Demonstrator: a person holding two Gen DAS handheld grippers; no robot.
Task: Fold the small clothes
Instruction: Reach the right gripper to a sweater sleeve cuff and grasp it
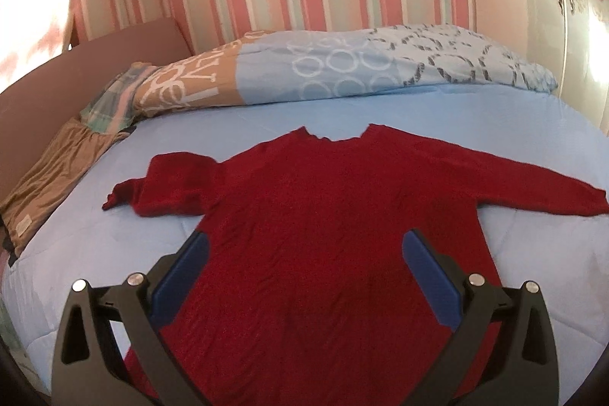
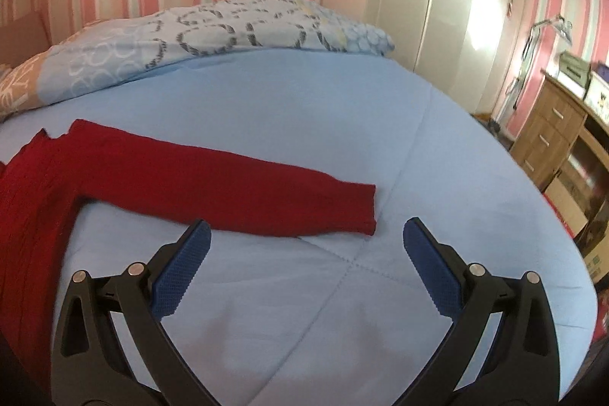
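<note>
Red sweater (image 1: 323, 215) spread flat on blue bed (image 1: 266, 117), body lying between left gripper (image 1: 304, 246) wide jaws, right sleeve cuff (image 2: 354, 208) just beyond right gripper (image 2: 306, 234) wide, empty jaws

Left gripper (image 1: 304, 246): fingers spread wide, blue pads (image 1: 182, 282) facing inward, nothing between them. Black linkage arms and silver pivot pins visible at the base of each finger. Pose level, pointing forward and slightly down; whether the tips touch anything underneath cannot be told.

Right gripper (image 2: 306, 234): same state, fingers wide apart, textured blue pads (image 2: 179, 274) showing, gap between them bare. Tips appear held above what lies below. Both grippers sit symmetric in their own views, no tilt evident.
</note>
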